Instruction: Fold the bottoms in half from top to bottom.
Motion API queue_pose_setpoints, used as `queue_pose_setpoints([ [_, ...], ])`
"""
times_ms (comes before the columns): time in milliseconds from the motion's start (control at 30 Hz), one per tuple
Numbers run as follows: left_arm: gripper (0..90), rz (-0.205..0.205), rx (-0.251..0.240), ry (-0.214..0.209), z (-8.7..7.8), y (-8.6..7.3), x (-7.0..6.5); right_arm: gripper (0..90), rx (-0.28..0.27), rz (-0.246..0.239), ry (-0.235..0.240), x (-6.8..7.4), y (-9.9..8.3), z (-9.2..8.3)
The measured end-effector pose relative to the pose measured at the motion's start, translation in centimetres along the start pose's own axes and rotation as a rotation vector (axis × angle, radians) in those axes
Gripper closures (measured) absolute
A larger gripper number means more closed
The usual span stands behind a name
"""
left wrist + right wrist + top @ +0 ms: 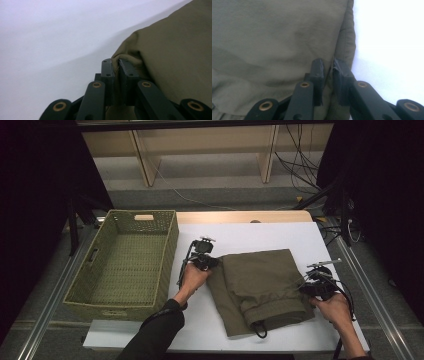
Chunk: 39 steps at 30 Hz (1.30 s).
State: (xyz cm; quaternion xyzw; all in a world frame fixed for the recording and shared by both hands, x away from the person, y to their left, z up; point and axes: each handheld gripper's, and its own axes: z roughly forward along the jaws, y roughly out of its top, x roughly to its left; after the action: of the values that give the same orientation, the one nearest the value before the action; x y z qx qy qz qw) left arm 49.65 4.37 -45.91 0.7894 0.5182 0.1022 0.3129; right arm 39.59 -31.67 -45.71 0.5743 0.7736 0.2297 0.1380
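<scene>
right now your left gripper point(116, 61) is pinched on a fold at the left edge of the folded olive trousers point(260, 282), cloth caught between its jaws. your right gripper point(329, 62) is clamped on the trousers' right edge, fabric bunched between its jaws too. the trousers lie flat on the white tabletop point(280, 232), just right of the green woven basket point(170, 250), with a black drawstring point(260, 330) trailing off their near edge. your left hand point(192, 277) sits between basket and trousers.
</scene>
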Motion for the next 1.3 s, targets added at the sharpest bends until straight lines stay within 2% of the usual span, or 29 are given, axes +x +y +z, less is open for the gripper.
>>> queue_pose_setpoints([
  [67,81.9,-0.002,-0.003,0.021,-0.2,-0.1,0.1,78.9,0.001,0.002,-0.002,-0.1,0.0,0.0],
  [100,82.2,0.010,-0.005,0.041,-0.2,0.0,0.1,78.9,-0.004,0.006,-0.001,-0.1,0.0,0.0],
  [133,82.9,0.047,-0.004,0.078,-0.2,0.0,-0.1,78.8,-0.005,0.009,0.001,-0.1,0.0,0.0],
  [167,83.8,0.058,-0.002,0.093,-0.2,0.0,-0.1,78.7,0.000,0.013,0.002,-0.1,0.0,0.0],
  [233,86.5,0.039,-0.011,0.104,-0.5,0.2,0.3,78.2,-0.005,0.010,-0.002,-0.1,-0.1,0.0],
  [367,88.7,0.028,-0.011,0.066,-1.0,0.4,0.3,74.4,-0.014,0.022,-0.003,-0.2,-0.1,-0.2],
  [433,87.1,0.034,-0.016,0.052,-1.1,0.5,0.0,65.9,-0.022,0.038,0.003,-0.3,0.0,-0.4],
  [500,81.9,0.037,-0.016,0.041,-1.3,0.7,-0.2,55.6,-0.039,0.048,0.012,-0.4,0.0,-0.8],
  [633,64.0,0.047,-0.011,0.010,-1.5,0.9,-0.6,41.7,-0.077,0.074,0.030,-0.2,-0.4,-1.9],
  [733,56.0,0.052,-0.020,-0.027,-1.6,1.0,-0.8,38.8,-0.095,0.068,0.055,0.0,-0.7,-2.6],
  [800,50.2,0.053,-0.017,-0.034,-1.7,1.1,-0.9,36.6,-0.116,0.065,0.077,0.4,-1.1,-3.2],
  [900,43.7,0.057,-0.012,-0.057,-1.7,1.3,-1.0,32.3,-0.132,0.075,0.081,0.8,-1.5,-3.7],
  [1033,35.0,0.044,0.000,-0.069,-1.7,1.6,-1.0,27.6,-0.132,0.070,0.082,1.1,-2.3,-3.9],
  [1100,31.4,0.047,-0.001,-0.071,-1.7,1.7,-1.0,25.6,-0.131,0.081,0.086,1.2,-2.6,-4.0],
  [1300,24.1,0.063,0.026,-0.080,-1.5,2.1,-1.0,17.3,-0.140,0.068,0.100,1.7,-3.0,-4.4],
])
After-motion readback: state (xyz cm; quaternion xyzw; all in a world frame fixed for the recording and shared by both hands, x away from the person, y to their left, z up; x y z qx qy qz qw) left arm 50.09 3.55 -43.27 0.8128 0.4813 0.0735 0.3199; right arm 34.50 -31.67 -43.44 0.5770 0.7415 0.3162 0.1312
